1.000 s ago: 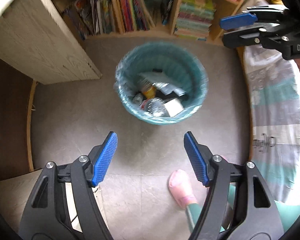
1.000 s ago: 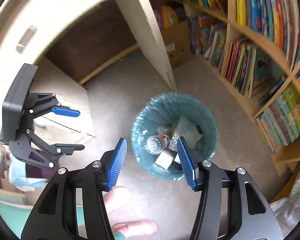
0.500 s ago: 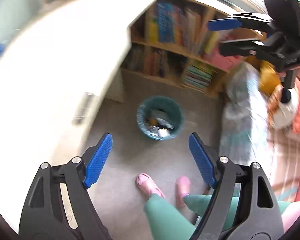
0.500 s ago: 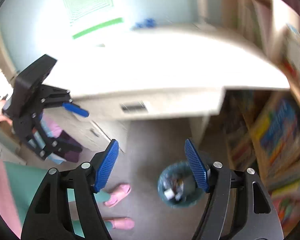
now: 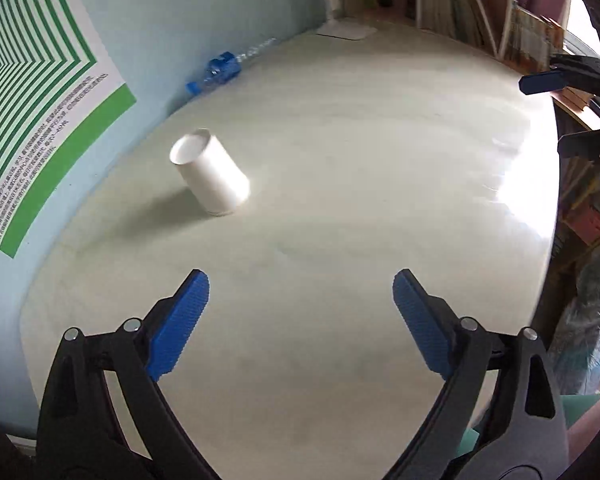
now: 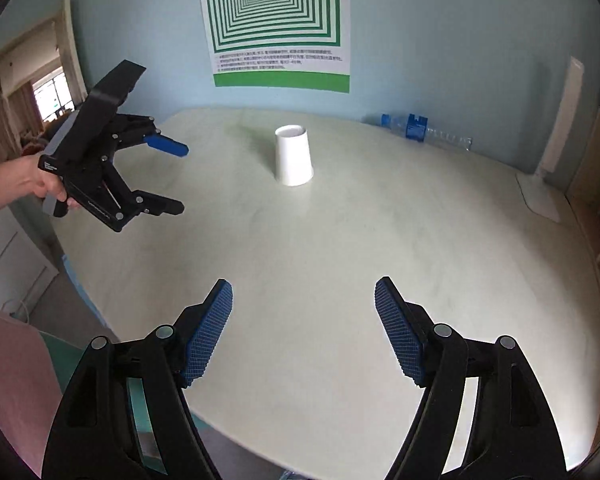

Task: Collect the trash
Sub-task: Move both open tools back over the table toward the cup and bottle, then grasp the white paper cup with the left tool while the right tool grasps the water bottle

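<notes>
A white paper cup (image 5: pixel 211 176) stands upside down on the pale table (image 5: pixel 340 200); it also shows in the right wrist view (image 6: pixel 293 155). A clear plastic bottle with a blue label (image 5: pixel 224 69) lies by the wall; it also shows in the right wrist view (image 6: pixel 420 130). My left gripper (image 5: pixel 300 312) is open and empty, above the table's near part, short of the cup. It also shows in the right wrist view (image 6: pixel 172 178). My right gripper (image 6: pixel 304 328) is open and empty over the table's near edge. It shows at the far right of the left wrist view (image 5: pixel 548 116).
A green striped poster (image 6: pixel 274 20) hangs on the blue wall behind the table. A white flat object (image 6: pixel 540 200) lies at the table's right side. Bookshelves (image 5: pixel 480 16) stand past the table's far end.
Both grippers have swung up from the bin on the floor to the table top. The cup and bottle have come into view. Both grippers stay open.
</notes>
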`<act>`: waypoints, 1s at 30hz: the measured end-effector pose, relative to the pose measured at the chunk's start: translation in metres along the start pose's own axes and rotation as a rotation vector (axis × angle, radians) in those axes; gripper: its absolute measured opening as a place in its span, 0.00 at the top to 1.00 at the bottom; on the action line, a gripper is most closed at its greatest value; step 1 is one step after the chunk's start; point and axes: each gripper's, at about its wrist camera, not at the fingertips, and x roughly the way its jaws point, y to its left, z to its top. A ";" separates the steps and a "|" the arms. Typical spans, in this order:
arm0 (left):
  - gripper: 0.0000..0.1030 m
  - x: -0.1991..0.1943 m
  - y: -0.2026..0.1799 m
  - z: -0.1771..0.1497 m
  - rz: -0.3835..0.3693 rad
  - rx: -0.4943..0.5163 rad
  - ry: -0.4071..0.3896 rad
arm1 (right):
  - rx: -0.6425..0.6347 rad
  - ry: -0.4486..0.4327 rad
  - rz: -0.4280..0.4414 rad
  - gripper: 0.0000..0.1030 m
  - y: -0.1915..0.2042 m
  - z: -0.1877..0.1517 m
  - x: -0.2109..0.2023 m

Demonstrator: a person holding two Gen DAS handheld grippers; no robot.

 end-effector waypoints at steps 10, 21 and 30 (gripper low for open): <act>0.11 0.077 0.079 0.040 0.020 -0.058 0.037 | -0.103 0.053 0.045 0.28 -0.055 0.110 0.083; 0.11 0.147 0.100 0.074 -0.051 -0.117 0.099 | -0.190 0.098 0.162 0.28 -0.129 0.163 0.158; 0.40 0.188 0.104 0.114 -0.067 -0.208 0.133 | -0.304 0.135 0.242 0.28 -0.206 0.203 0.220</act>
